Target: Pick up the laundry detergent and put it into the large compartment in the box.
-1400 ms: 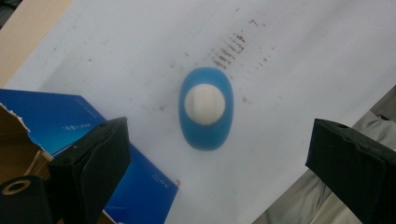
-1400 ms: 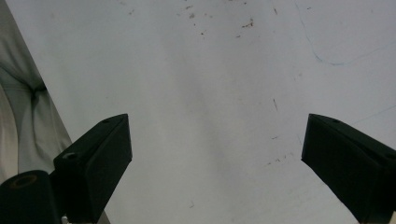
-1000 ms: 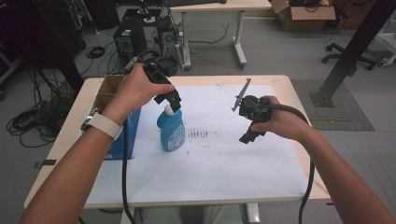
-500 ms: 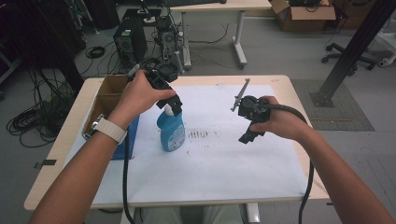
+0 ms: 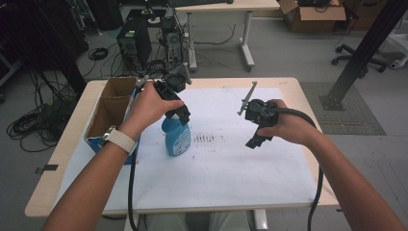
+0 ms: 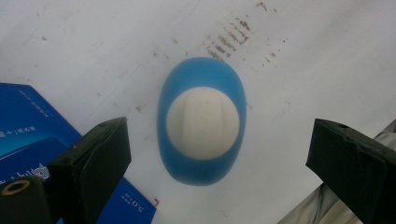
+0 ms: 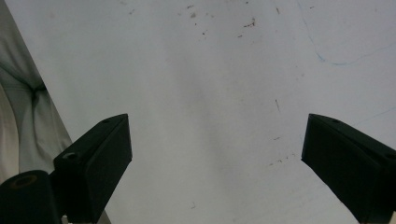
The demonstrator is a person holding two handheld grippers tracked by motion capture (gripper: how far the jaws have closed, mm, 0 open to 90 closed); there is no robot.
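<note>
Since a second ago the left tongs [image 5: 182, 114] have shifted slightly up and back above the blue bottle [image 5: 176, 137]; bottle and right tongs [image 5: 254, 140] are where they were.

High view: bottle stands upright on the white-covered surface [image 5: 231, 178], just right of the open cardboard box [image 5: 111, 108]. Left hand [image 5: 151, 103] holds the left tongs directly over the bottle top. Right hand [image 5: 284, 126] holds the right tongs above the surface, well apart from the bottle.

Left gripper view: looking straight down on the bottle [image 6: 201, 120], its white cap [image 6: 203, 123] centred between the jaws. Jaws spread wide, touching nothing. Blue box side [image 6: 32, 135] at lower left, brown smudges [image 6: 231, 39] on the sheet beyond the bottle.

Right gripper view: jaws spread wide, nothing held, bare white sheet [image 7: 210, 93] below.
</note>
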